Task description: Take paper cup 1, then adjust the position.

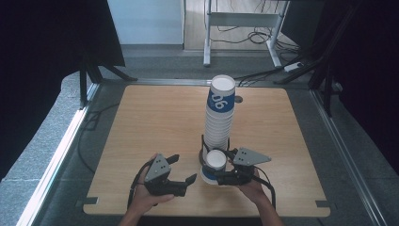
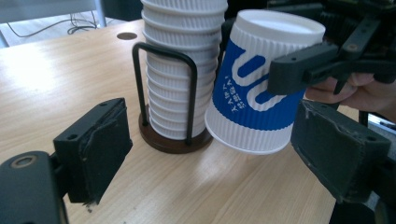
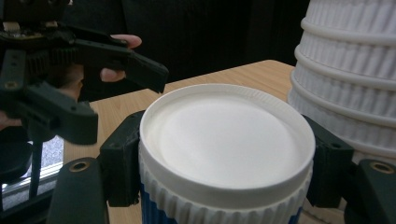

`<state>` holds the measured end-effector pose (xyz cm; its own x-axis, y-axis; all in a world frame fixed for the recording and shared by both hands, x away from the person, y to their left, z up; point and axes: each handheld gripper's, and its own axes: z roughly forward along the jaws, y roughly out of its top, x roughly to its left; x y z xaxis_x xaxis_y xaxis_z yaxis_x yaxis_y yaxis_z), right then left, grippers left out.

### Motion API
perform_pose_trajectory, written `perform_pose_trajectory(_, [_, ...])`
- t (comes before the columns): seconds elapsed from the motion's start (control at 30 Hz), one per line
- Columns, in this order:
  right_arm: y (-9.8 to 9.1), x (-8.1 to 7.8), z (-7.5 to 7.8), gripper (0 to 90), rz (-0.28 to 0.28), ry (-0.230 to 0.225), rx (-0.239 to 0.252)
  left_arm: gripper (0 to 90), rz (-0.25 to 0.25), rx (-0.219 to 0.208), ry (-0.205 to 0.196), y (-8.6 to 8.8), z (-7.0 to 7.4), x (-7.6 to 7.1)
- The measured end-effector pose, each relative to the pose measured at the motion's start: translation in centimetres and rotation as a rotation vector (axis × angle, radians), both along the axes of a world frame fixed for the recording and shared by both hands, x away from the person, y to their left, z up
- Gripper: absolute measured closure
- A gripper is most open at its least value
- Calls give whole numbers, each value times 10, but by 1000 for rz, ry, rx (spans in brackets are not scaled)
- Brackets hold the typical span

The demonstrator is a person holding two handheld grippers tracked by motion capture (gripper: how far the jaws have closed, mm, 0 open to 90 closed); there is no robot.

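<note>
Right gripper view is showing my right tongs (image 3: pixel 227 172) clenching a blue-and-white ribbed paper cup (image 3: pixel 227 149) by its sides, upside down and tilted, its lower rim hanging just above the wooden surface (image 1: pixel 155 122). My left tongs (image 1: pixel 182 168) are standing released with nothing between the pads, waiting just beside that cup. Right behind it, a tall stack of cups (image 1: pixel 219 117) is sitting in a black wire holder (image 2: pixel 166 98).
</note>
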<state>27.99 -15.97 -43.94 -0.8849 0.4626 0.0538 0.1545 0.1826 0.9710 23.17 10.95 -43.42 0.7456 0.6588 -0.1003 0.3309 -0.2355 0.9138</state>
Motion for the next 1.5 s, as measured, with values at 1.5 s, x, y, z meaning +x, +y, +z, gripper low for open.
perform_pose_trajectory(1.5, [26, -13, -5, 282, 101, 65, 14, 179, -89, 97, 18, -45, -40, -5])
